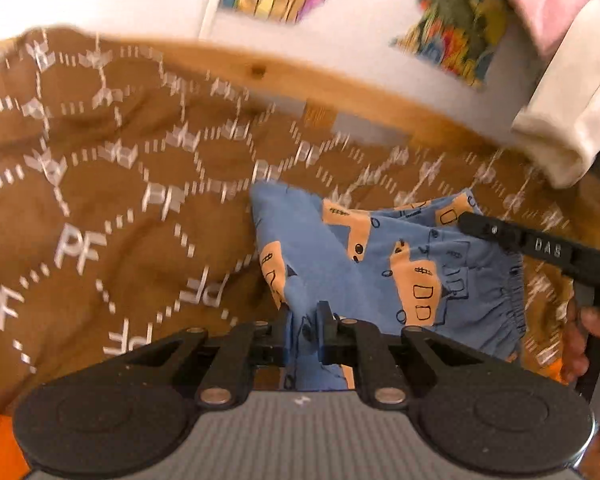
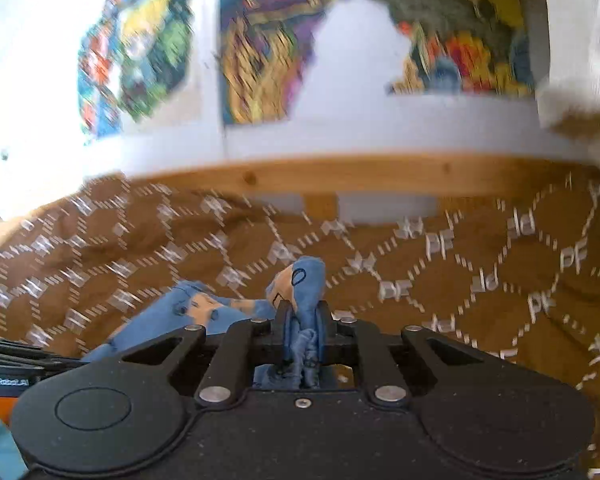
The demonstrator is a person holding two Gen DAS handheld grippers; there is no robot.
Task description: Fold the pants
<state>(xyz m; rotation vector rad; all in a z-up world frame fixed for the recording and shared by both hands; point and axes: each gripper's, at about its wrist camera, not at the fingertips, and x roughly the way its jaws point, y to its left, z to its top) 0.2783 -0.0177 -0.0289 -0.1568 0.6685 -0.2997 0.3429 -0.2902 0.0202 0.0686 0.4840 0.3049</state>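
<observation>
Small blue pants (image 1: 384, 264) with orange truck prints hang bunched over a brown bedspread. My left gripper (image 1: 306, 314) is shut on a fold of the blue cloth at the bottom of the left wrist view. Its elastic waistband (image 1: 516, 304) sits to the right, where the right gripper's black finger (image 1: 500, 232) reaches into the cloth. In the right wrist view my right gripper (image 2: 303, 312) is shut on a gathered wad of the pants (image 2: 304, 280), which sticks up between the fingers. The rest of the pants (image 2: 196, 308) trails off to the left.
The brown bedspread (image 1: 100, 208) with white "PF" lettering covers the bed. A wooden bed rail (image 1: 284, 76) runs along the far side, before a white wall with colourful posters (image 2: 268, 48). A cream cloth (image 1: 568, 120) hangs at the right. A hand (image 1: 592, 320) shows at the right edge.
</observation>
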